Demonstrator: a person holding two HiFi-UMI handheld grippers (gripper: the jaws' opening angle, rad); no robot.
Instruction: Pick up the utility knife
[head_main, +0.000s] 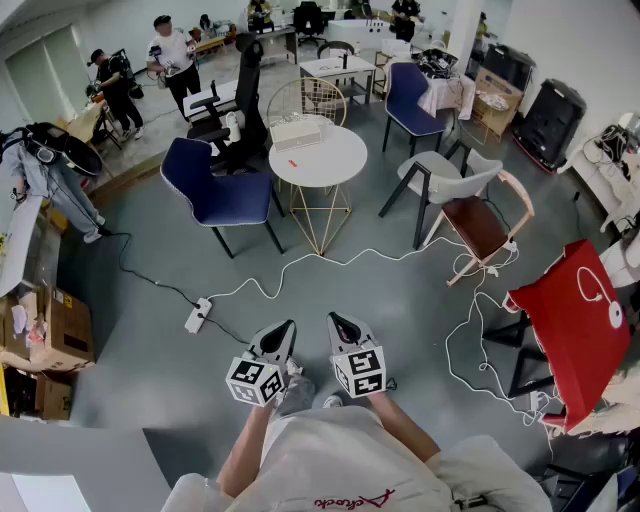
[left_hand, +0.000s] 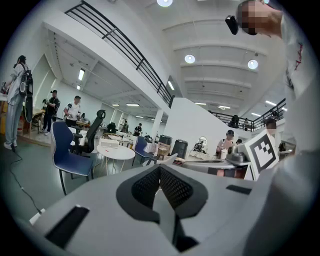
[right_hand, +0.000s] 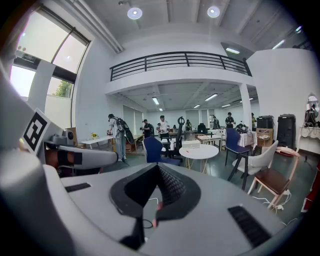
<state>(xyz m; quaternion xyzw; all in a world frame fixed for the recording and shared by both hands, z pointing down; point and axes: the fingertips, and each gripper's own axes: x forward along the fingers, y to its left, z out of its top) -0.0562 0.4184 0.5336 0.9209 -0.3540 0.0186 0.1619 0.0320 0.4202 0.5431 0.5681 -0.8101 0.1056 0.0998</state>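
Overall, the grey floor (head_main: 380, 300) lies open between the person and the furniture. Only a white cable (head_main: 300, 268) and a black cable (head_main: 140, 275) cross it, and both run to a power strip (head_main: 197, 315).

- Right edge: a red-covered stand (head_main: 565, 325) is cut off by the frame, with loose white leads beside it.
- Centre: the round white desk (head_main: 335, 160) stands on a gold wire base. Its near rim is free of obstruction.
- Left of the desk: a blue chair (head_main: 215, 190) sits just beside the rim.
- Right of the desk: a grey chair (head_main: 440, 180) and a wooden-seat chair (head_main: 480, 225) stand near each other, apart from the rim.
- On the desk: a white box (head_main: 296, 131) rests toward the far side.
- Task item: the utility knife (head_main: 292, 163) shows only as a small red mark on the desk top, on the near side of the box and well apart from both grippers. Its shape is too small to make out.

The left gripper (head_main: 285, 328) and right gripper (head_main: 340, 322) are side by side, low in the head view over the floor. In the left gripper view the fingers (left_hand: 170, 187) are clenched together with nothing between them. In the right gripper view the fingers (right_hand: 170, 185) are likewise clenched and empty.

The far room is crowded and too small to resolve.
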